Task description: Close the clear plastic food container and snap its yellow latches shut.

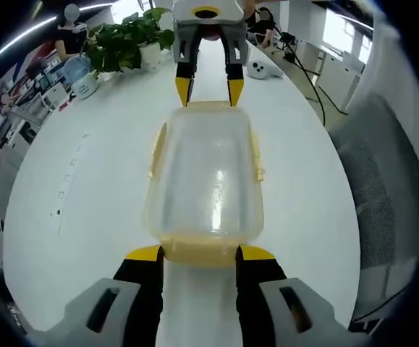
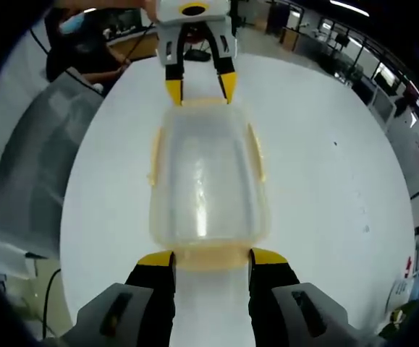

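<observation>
Left gripper view: container [image 1: 205,177] bears no legible writing.

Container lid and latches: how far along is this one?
Done: the lid sits on the clear container. In hand: the left gripper and right gripper stand open at opposite ends, jaws straddling the end latches. Left: the side latches seem to flare outward, apparently unsnapped; the end latches' state is unclear.

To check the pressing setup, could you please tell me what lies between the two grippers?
In both views, the clear lidded container spans the white table between the left gripper and right gripper.
</observation>
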`<state>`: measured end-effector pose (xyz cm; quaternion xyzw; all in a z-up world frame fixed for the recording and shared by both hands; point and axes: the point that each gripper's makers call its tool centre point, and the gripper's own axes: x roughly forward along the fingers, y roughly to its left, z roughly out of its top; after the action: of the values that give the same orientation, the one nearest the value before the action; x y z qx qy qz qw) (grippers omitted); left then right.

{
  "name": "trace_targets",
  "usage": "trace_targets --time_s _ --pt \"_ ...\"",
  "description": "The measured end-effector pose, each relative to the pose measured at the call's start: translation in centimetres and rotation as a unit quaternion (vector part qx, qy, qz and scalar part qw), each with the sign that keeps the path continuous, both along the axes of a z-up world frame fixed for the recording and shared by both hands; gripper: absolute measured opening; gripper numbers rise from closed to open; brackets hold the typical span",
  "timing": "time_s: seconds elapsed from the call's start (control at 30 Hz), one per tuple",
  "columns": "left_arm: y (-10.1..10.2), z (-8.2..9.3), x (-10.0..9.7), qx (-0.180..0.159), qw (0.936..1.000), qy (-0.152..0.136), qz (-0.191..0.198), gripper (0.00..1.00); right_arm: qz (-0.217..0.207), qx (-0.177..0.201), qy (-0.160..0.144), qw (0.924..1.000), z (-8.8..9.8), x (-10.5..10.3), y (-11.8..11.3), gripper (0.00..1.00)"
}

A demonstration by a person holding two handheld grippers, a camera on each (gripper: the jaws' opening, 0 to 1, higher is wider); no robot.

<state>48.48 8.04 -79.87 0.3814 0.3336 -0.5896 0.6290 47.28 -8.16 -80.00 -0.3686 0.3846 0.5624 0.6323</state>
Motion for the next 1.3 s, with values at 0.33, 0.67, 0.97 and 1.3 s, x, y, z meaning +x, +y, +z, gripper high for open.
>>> trace_targets --time_s 0.33,0.67,0.97,1.3 --pt "0.0 0.0 -0.4 -0.001 0.9999 0.012 0.004 0.40 -0.008 0.003 0.010 0.9999 -0.2 -0.4 -0.2 0.40" --pt "1.3 0.3 -0.8 -0.003 0.9994 0.016 0.030 0.49 -0.028 0.004 0.015 0.9995 0.1 -0.8 -0.6 0.49" --pt "1.3 1.9 -0.9 -0.033 0.9947 0.034 0.091 0.49 -0.107 0.050 0.035 0.9924 1.7 -0.3 0.8 0.49" --pt "0.2 3.4 -0.5 -0.101 0.9688 0.084 0.210 0.51 -0.205 0.066 0.052 0.9752 2.1 0.0 1.7 0.49"
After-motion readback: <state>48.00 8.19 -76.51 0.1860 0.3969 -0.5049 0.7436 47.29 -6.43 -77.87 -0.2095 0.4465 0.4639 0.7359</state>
